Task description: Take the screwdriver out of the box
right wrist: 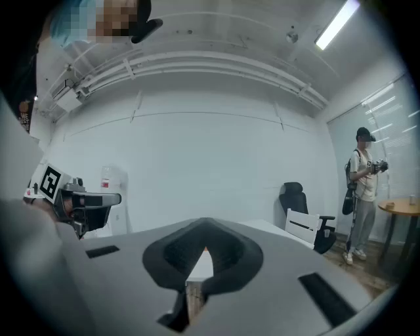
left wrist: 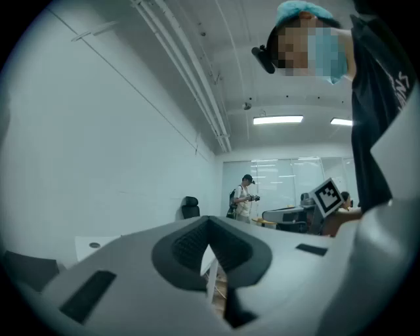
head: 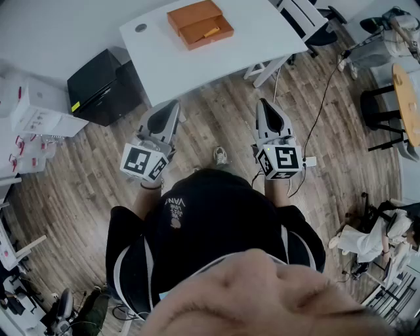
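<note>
Right, L to R: a black boxy cabinet (head: 98, 85) sits on the wood-plank floor (head: 79, 190), just beside the corner of the white rectangular counter (head: 262, 33). Your left claw (head: 172, 108) is pinched together w/ nothing in it, held level over the floor, short of the counter's edge. On the counter, well ahead of both claws, the flat orange box (head: 190, 14) lies open. The small yellow-handled screwdriver (head: 211, 31) rests inside the box's nearer half, untouched. Your right claw (head: 264, 108) is closed too, empty, approx. level w/ the left one & near the counter's front edge. Far right stands a round wooden table (head: 407, 98).
</note>
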The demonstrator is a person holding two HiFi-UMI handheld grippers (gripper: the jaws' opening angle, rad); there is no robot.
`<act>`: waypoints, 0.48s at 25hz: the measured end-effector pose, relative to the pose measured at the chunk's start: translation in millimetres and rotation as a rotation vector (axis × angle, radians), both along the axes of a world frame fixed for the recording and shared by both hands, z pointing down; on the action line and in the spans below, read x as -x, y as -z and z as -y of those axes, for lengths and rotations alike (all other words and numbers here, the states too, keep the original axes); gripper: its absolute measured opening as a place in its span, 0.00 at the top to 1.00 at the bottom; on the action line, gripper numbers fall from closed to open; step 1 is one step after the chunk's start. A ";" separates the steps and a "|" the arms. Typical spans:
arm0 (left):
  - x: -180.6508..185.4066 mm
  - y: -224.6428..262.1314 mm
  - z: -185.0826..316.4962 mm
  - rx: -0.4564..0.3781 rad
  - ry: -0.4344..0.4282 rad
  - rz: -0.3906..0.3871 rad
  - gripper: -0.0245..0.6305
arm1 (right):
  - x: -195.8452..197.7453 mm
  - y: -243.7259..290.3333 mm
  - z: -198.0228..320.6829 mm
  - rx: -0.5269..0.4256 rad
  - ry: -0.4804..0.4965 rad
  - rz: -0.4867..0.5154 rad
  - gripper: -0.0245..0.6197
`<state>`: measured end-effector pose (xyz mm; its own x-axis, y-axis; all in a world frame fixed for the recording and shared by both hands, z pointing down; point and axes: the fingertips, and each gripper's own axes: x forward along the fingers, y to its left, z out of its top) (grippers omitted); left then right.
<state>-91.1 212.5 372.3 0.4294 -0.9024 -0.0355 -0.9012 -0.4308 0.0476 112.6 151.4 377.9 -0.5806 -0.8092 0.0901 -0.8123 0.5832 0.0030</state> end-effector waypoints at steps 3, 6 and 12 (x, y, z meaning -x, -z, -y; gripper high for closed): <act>-1.9 -0.4 0.7 -0.009 -0.004 0.001 0.94 | -0.1 1.4 -0.1 -0.016 0.000 0.001 0.94; -2.5 -2.6 -0.2 -0.010 -0.010 0.007 0.94 | 1.5 2.1 -2.2 -0.024 0.011 0.026 0.94; 4.2 -7.7 -4.4 -0.003 -0.022 0.004 0.94 | 2.6 -2.2 -7.2 -0.017 -0.028 0.037 0.94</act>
<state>-95.3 216.8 380.0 0.4494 -0.8926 -0.0360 -0.8917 -0.4507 0.0427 110.1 158.6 380.2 -0.5607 -0.8262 0.0549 -0.8279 0.5606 -0.0180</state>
